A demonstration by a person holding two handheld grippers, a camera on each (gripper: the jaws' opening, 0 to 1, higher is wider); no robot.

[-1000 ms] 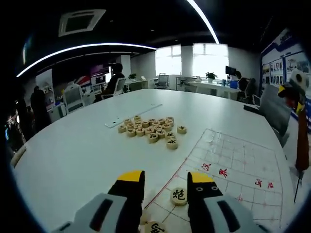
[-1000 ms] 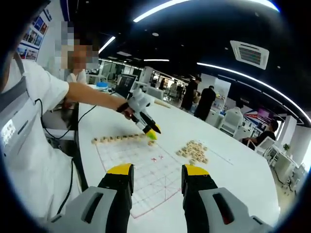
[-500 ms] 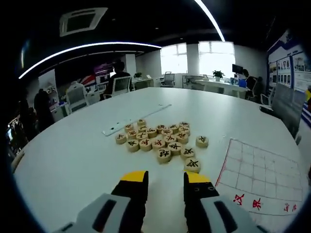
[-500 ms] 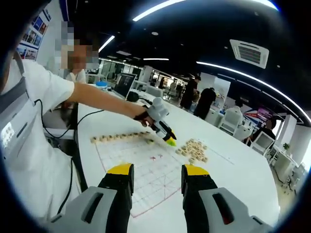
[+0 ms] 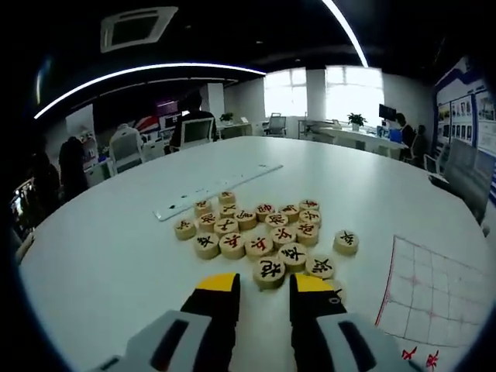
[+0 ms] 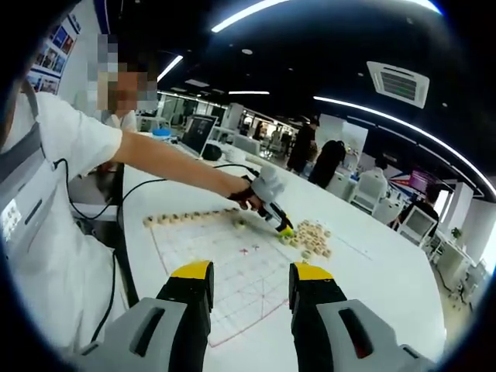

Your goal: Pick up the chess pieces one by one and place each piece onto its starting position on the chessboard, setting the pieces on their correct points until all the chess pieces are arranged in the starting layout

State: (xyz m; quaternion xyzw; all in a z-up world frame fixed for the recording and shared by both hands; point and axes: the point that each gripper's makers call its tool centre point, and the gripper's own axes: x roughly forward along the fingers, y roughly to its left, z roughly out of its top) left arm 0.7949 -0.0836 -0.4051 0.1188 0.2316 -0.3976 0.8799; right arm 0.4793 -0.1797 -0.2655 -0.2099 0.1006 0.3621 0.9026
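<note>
Several round wooden chess pieces (image 5: 260, 232) with red and black characters lie in a loose pile on the white table. My left gripper (image 5: 263, 288) is open just short of the pile, and a black-marked piece (image 5: 270, 271) lies right ahead of its yellow tips. The red-lined chessboard sheet (image 5: 438, 283) lies to the right. In the right gripper view, my right gripper (image 6: 252, 275) hangs open and empty above the near edge of the chessboard sheet (image 6: 232, 271). The left gripper (image 6: 284, 229), held in a hand, reaches the pile (image 6: 311, 239). A row of pieces (image 6: 190, 219) stands along the sheet's far-left edge.
A long white strip (image 5: 221, 188) lies on the table beyond the pile. The person's arm (image 6: 167, 159) stretches over the sheet, and a black cable (image 6: 108, 232) runs off the table's left edge. A monitor (image 6: 198, 133), chairs and people stand in the background.
The left gripper has left the chessboard sheet and moved over to the loose pile, so the pieces now loom larger in its view. The right gripper has stayed put.
</note>
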